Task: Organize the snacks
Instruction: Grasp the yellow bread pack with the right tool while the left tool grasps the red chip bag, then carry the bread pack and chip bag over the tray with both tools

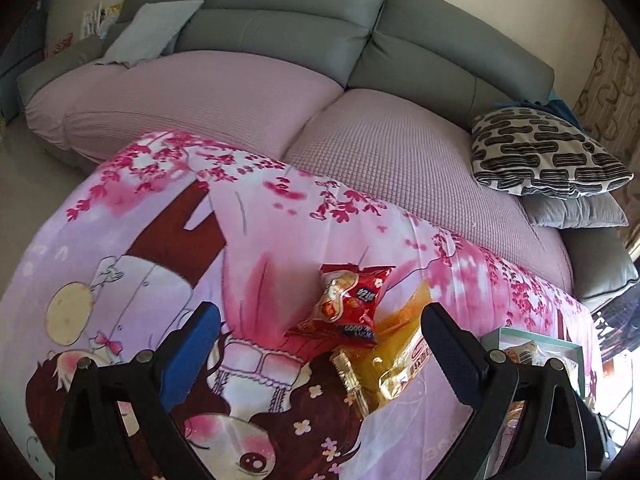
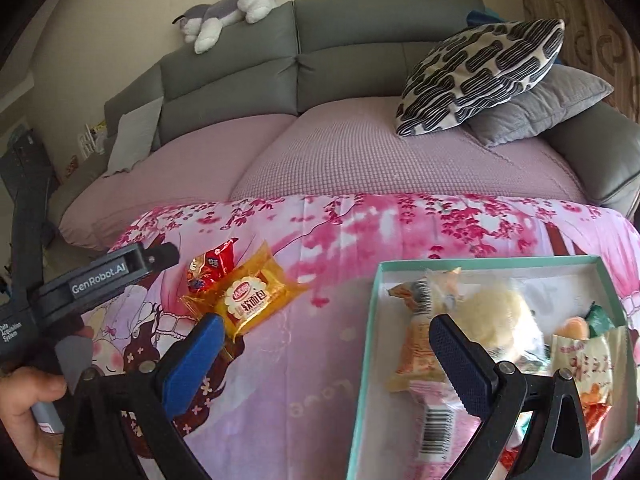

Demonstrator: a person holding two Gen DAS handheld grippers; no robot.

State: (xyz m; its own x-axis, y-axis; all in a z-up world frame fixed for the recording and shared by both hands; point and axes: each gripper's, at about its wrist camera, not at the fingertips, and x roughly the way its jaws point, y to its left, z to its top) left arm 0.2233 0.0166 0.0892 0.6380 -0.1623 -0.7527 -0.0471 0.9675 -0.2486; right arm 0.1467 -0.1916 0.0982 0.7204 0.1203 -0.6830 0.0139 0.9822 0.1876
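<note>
Here both grippers gape empty: the left gripper [image 1: 320, 320] above the red snack packet [image 1: 347, 300]. The right gripper [image 2: 324, 340] hangs beside the teal box [image 2: 366, 344].

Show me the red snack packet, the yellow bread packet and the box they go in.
Red packet [image 1: 352, 300]: left wrist view, middle of its printed front.
Yellow packet [image 2: 250, 298]: right wrist view, on its round label.
Box [image 2: 370, 328]: right wrist view, on its teal left wall.

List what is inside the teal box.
The teal box holds several wrapped snacks: a clear bag with a pale bun, an orange packet, a cream packet. The right gripper's fingers cover others.
</note>
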